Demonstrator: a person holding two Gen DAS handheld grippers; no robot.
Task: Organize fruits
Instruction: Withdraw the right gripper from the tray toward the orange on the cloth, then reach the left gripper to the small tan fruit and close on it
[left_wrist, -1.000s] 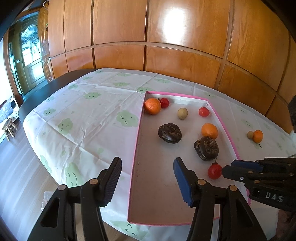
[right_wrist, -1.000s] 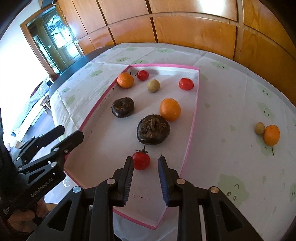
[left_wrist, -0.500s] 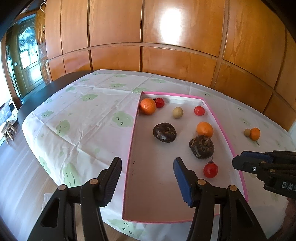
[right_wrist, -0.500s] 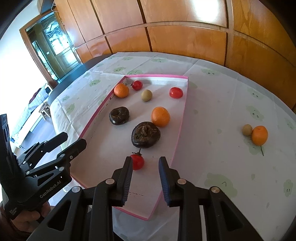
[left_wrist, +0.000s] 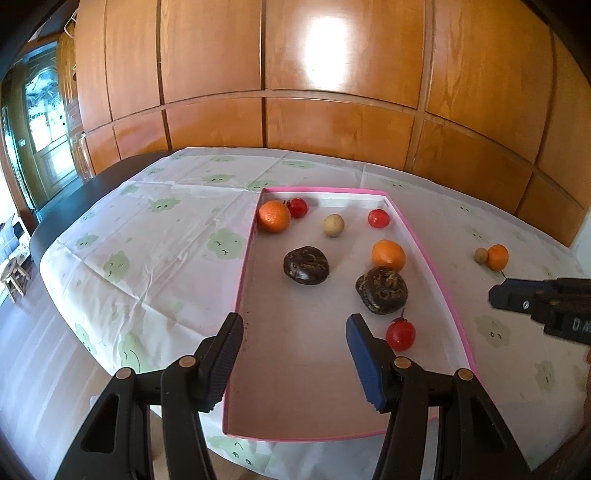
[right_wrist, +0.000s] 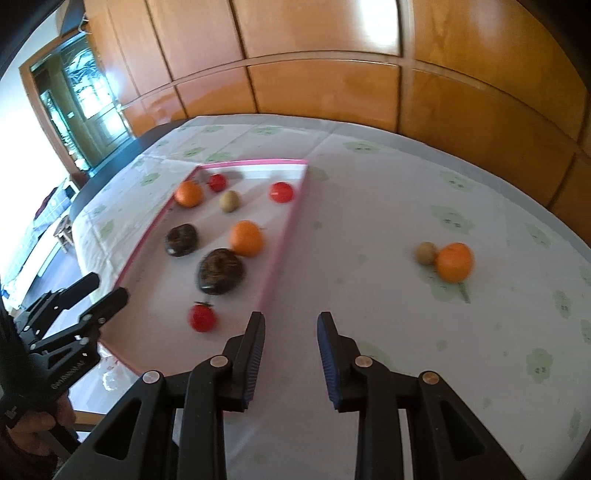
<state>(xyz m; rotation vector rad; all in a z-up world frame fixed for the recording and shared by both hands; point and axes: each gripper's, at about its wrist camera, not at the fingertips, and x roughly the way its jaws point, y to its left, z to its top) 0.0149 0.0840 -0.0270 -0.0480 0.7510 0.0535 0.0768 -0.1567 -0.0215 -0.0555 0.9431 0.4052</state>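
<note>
Right wrist view: right claw (right_wrist: 290, 345) gapes empty over the tablecloth (right_wrist: 369, 221); left claw (left_wrist: 294, 360) likewise apart, empty.

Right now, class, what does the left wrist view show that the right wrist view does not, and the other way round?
Left wrist only: the whole near wall of the tray. Right wrist only: a hand holding the left gripper. Both: eight fruits in the tray, plus an orange and a small brown fruit side by side on the tablecloth.

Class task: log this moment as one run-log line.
stage: reaching for stray fruit | left gripper: open, empty | right gripper: open, empty | off tray: orange, small brown fruit
</note>
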